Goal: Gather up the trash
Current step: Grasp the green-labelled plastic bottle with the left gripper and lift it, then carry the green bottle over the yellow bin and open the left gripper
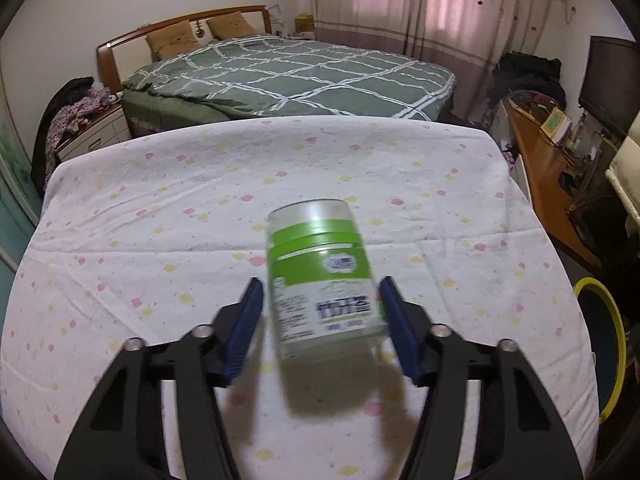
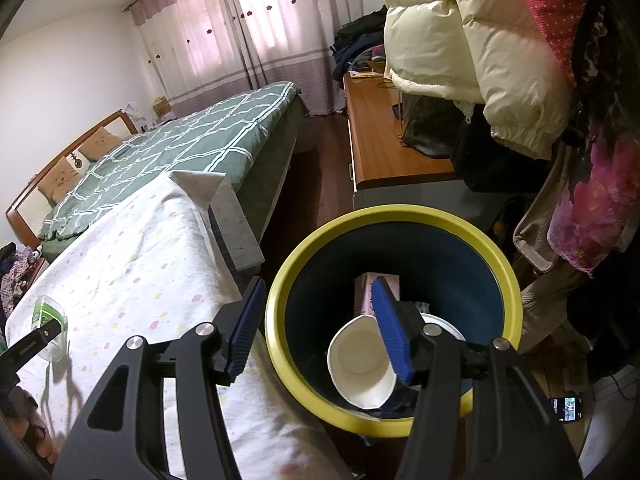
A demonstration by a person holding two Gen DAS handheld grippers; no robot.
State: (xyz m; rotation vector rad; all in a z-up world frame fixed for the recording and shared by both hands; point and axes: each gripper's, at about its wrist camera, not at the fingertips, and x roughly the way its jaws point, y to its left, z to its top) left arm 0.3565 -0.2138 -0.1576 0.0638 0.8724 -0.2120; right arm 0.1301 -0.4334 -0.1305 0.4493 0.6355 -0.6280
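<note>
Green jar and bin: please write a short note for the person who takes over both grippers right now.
Left gripper: closed on the green jar, over the flowered tablecloth.
Right gripper: open and empty, over the yellow-rimmed bin beside the cloth.
Done: a paper cup and a pink box lie in the bin.
Left to do: carry the jar to the bin and drop it in.
</note>
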